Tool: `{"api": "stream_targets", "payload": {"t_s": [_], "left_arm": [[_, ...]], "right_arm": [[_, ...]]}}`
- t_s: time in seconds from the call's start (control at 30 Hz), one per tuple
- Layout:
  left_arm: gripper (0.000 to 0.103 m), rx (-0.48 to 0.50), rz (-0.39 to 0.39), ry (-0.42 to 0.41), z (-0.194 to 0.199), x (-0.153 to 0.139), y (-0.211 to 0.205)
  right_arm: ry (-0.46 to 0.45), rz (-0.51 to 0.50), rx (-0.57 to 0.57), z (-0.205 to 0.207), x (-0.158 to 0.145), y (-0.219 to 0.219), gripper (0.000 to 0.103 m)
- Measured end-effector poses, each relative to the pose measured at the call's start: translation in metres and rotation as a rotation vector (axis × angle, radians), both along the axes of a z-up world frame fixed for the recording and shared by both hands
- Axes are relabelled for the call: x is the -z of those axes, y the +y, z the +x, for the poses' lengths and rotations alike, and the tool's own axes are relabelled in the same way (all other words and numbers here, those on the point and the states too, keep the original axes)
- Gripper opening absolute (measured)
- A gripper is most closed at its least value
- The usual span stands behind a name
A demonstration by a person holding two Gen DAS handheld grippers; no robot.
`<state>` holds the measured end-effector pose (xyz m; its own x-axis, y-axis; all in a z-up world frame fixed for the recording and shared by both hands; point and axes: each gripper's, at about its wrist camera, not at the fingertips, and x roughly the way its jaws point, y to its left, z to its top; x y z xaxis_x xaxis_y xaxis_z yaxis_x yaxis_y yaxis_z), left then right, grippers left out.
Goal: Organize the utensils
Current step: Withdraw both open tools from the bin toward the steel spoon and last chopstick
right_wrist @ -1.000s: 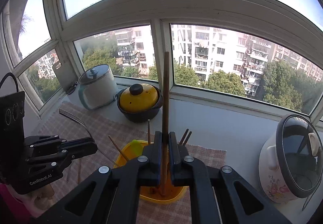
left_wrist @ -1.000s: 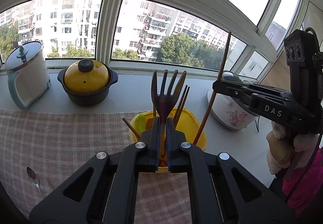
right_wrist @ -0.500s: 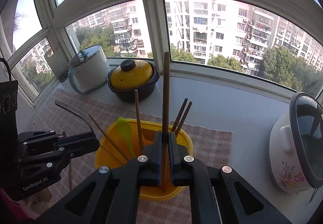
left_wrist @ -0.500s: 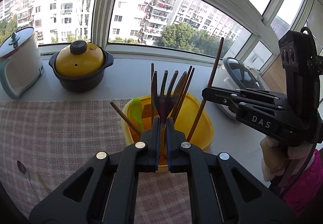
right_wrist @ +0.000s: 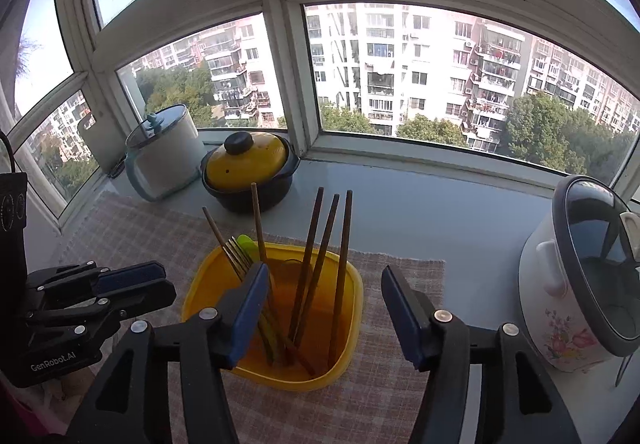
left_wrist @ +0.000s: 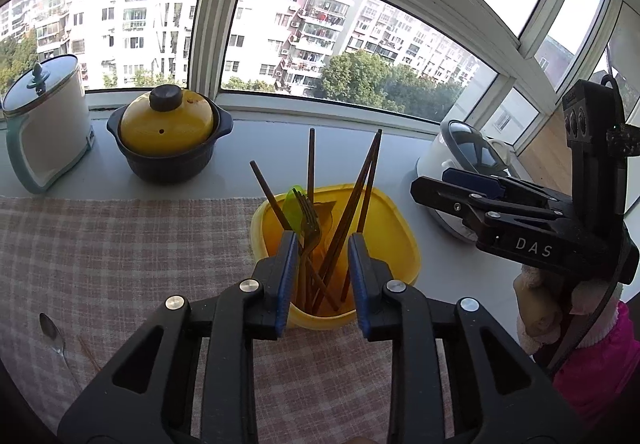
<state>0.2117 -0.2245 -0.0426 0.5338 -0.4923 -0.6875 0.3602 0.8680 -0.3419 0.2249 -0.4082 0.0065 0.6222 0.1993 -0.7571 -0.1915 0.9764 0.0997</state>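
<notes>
A yellow tub (left_wrist: pixel 404 240) (right_wrist: pixel 352 284) stands on the checked cloth and holds several brown chopsticks (right_wrist: pixel 344 244), a green spoon (left_wrist: pixel 294 204) and a metal fork (left_wrist: pixel 310 220) (right_wrist: pixel 238 254). My left gripper (left_wrist: pixel 322 244) is open just above the tub's near rim, with the fork leaning against its left finger. My right gripper (right_wrist: pixel 322 280) is open wide over the tub, with the chopsticks standing free between its fingers. It also shows at the right of the left wrist view (left_wrist: pixel 472 184). A metal spoon (left_wrist: pixel 52 332) lies on the cloth at the left.
A yellow-lidded dark pot (left_wrist: pixel 168 136) and a white cooker with a glass lid (left_wrist: pixel 44 116) stand on the sill at the back left. A flowered white rice cooker (right_wrist: pixel 580 276) stands at the right. The checked cloth (left_wrist: pixel 120 244) covers the counter's left part.
Both grippers have opened. The left let go of the fork and the right let go of a chopstick; both now rest in the yellow tub. Both grippers have come lower and closer to the tub.
</notes>
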Motion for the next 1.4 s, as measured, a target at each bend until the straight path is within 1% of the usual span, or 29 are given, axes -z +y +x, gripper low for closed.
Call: {"api": "stream_targets", "payload": {"t_s": [0.2, 0.3, 0.43, 0.5, 0.63, 0.7, 0.8, 0.9, 0.97, 1.0, 1.07, 1.13, 1.17, 1.3, 1.4], "left_arm": [[0.025, 0.023, 0.017, 0.005, -0.008, 0.001, 0.004], [0.025, 0.008, 0.019, 0.008, -0.014, 0.002, 0.011], [0.025, -0.021, 0.024, 0.011, -0.019, 0.006, 0.027], [0.025, -0.034, 0.029, 0.018, -0.023, 0.008, 0.036], [0.025, -0.072, 0.052, 0.030, -0.031, 0.013, 0.060], [0.025, -0.112, 0.068, 0.021, -0.037, 0.016, 0.075], [0.025, -0.165, 0.110, -0.005, -0.046, 0.020, 0.097], [0.025, -0.206, 0.151, -0.011, -0.055, 0.027, 0.122], [0.033, -0.238, 0.173, 0.005, -0.061, 0.034, 0.142], [0.040, -0.255, 0.175, 0.019, -0.063, 0.038, 0.153], [0.041, -0.286, 0.186, 0.047, -0.066, 0.046, 0.172], [0.041, -0.315, 0.210, 0.072, -0.069, 0.054, 0.191], [0.041, -0.330, 0.216, 0.087, -0.070, 0.058, 0.200], [0.041, -0.382, 0.189, 0.174, -0.071, 0.076, 0.237], [0.041, -0.400, 0.201, 0.207, -0.070, 0.090, 0.255]], "right_arm": [[-0.001, -0.007, 0.006, -0.008, 0.001, 0.003, 0.067], [-0.002, -0.008, 0.006, -0.013, 0.000, 0.006, 0.072], [-0.007, -0.018, 0.008, -0.023, 0.000, 0.011, 0.073], [-0.009, -0.016, 0.010, -0.028, 0.000, 0.013, 0.077], [-0.015, -0.018, -0.006, -0.037, 0.000, 0.023, 0.083], [-0.015, -0.023, -0.030, -0.042, 0.000, 0.031, 0.089], [-0.013, -0.035, -0.074, -0.049, 0.004, 0.046, 0.090], [-0.016, -0.039, -0.085, -0.055, 0.007, 0.060, 0.090], [-0.024, -0.030, -0.087, -0.058, 0.009, 0.068, 0.090], [-0.027, -0.024, -0.089, -0.060, 0.010, 0.072, 0.090], [-0.033, -0.012, -0.096, -0.063, 0.013, 0.080, 0.091], [-0.037, -0.006, -0.113, -0.066, 0.016, 0.091, 0.095], [-0.038, -0.009, -0.128, -0.068, 0.018, 0.097, 0.099], [-0.025, -0.062, -0.203, -0.073, 0.029, 0.130, 0.099], [-0.002, -0.085, -0.250, -0.077, 0.039, 0.154, 0.099]]}}
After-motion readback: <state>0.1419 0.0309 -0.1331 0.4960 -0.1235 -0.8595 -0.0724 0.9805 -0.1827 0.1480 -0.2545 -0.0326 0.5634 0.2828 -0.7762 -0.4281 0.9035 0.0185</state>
